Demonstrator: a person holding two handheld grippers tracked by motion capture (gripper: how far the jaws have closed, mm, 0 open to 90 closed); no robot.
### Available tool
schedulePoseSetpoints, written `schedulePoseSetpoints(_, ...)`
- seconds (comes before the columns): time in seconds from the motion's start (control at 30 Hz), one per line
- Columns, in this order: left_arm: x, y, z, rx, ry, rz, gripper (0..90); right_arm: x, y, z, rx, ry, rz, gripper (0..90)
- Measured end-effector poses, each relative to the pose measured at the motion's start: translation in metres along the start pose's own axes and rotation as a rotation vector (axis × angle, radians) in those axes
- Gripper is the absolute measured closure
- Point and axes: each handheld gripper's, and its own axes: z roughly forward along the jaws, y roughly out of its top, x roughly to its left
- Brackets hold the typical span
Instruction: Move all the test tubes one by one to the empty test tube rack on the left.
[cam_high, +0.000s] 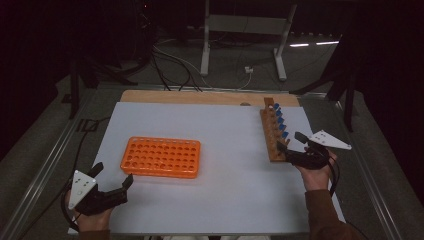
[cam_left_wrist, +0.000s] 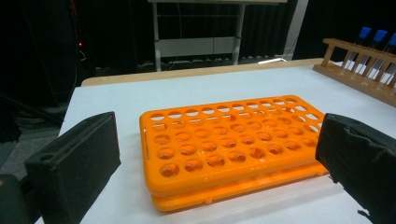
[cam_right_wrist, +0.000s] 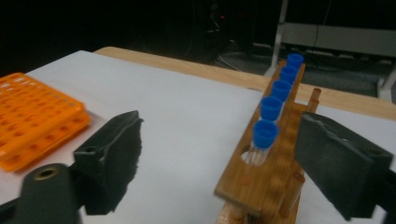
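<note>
dark surroundings closed in on a white table (cam_high: 225, 200) with a wooden edge at the far side, cables and a metal stand on the floor beyond it.

at the left, the left gripper (cam_high: 112, 176) rested near the table's front corner, its jaws wide apart with nothing between them. in the left gripper view the two black pads (cam_left_wrist: 74, 163) framed the orange rack (cam_left_wrist: 224, 144), which lay flat on the table just ahead of them, every hole showing empty.

further right, well apart from the orange rack, the wooden rack (cam_high: 274, 134) stood near the table's right edge, running away from the person. five blue-capped tubes (cam_right_wrist: 265, 134) stood upright in a row in it, with one free hole nearest the camera in the right gripper view.

at the far right, the right gripper (cam_high: 290, 141) hovered at the near end of the wooden rack, jaws apart and gripping nothing. in its own view the nearest tube stood ahead of and between the jaws, not yet touched.

judging from this, the step in hand was the approach to the first tube for a move to the orange rack. the next move called for advancing until the pads flanked the nearest tube below its cap, closing squarely, then lifting straight up so it cleared the hole without tilting the rack.
</note>
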Motion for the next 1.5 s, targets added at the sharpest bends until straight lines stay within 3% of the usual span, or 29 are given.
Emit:
schedulePoseSetpoints(0.07, 0.0, -0.001, 0.001, 0.001, -0.001, -0.001, 0.9, -0.005, -0.001, 0.007, 0.014, -0.016, 0.007, 24.6)
schedulePoseSetpoints(0.2, 0.001, -0.002, 0.002, 0.009, -0.001, -0.009, 0.9, -0.013, -0.005, 0.017, 0.035, -0.039, 0.005, 46.3)
schedulePoseSetpoints(0.3, 0.0, -0.002, 0.003, 0.011, -0.002, -0.005, 0.8, -0.014, -0.007, 0.026, 0.068, -0.057, -0.019, 53.9)
schedulePoseSetpoints(0.57, 0.0, -0.004, 0.005, 0.025, -0.001, -0.001, 0.9, -0.015, -0.012, 0.041, 0.096, -0.064, -0.028, 73.2)
schedulePoseSetpoints(0.73, 0.001, -0.004, 0.005, 0.022, 0.004, -0.006, 0.9, -0.015, -0.014, 0.046, 0.105, -0.084, -0.035, 75.2)
schedulePoseSetpoints(0.97, 0.002, -0.004, 0.004, 0.022, 0.004, -0.006, 0.9, -0.014, -0.014, 0.052, 0.109, -0.122, -0.007, 76.1)
schedulePoseSetpoints(1.5, 0.001, -0.005, 0.005, 0.029, 0.007, -0.006, 0.9, -0.009, -0.002, 0.039, 0.045, -0.121, -0.021, 77.0)
